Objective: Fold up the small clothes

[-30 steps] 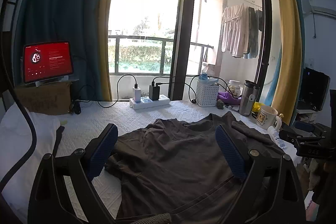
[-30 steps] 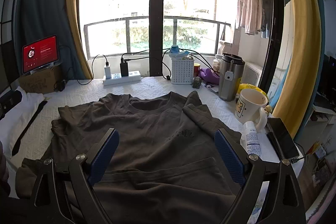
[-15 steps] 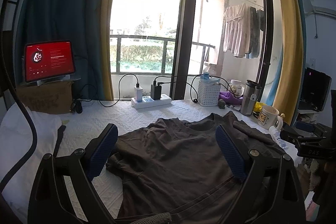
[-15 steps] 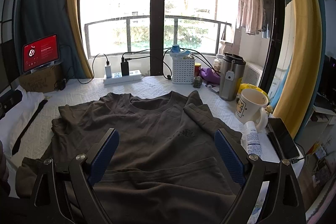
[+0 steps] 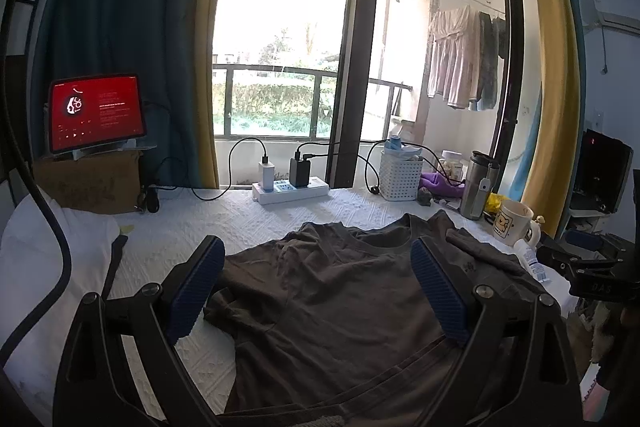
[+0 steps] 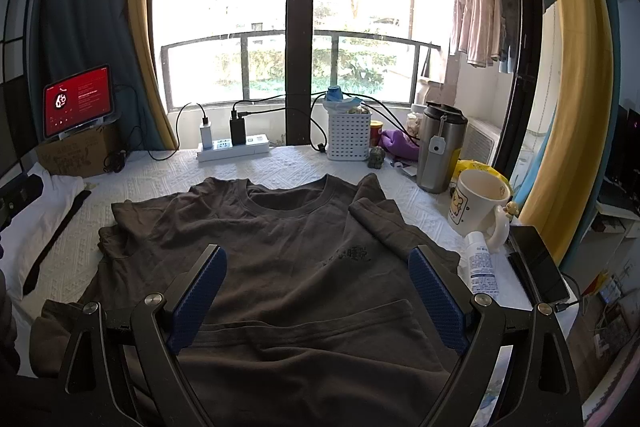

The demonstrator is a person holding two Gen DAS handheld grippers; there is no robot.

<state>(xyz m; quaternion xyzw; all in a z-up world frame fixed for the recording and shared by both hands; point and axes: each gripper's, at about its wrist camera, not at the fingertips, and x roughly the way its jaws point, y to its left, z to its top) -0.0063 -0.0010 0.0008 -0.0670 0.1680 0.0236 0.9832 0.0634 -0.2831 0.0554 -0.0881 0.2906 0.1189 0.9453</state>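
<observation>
Both tongs spread, gripping nothing: left gripper (image 5: 316, 259) and right gripper (image 6: 316, 267) hovering over brown t-shirt (image 6: 280, 247), mug (image 6: 478, 203) sitting at 2 o'clock.

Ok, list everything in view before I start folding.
T-shirt: one, dark brown, spread on the table, right sleeve folded in.
Table cover: one, white, under the shirt.
Tablet: one, red screen, far left on a cardboard box.
Power strip: one, white, by the window.
Basket: one, white, far centre.
Flask: one, steel, right.
Mug: one, white, right.
Left claw: open, over the shirt.
Right claw: open, over the shirt.
</observation>
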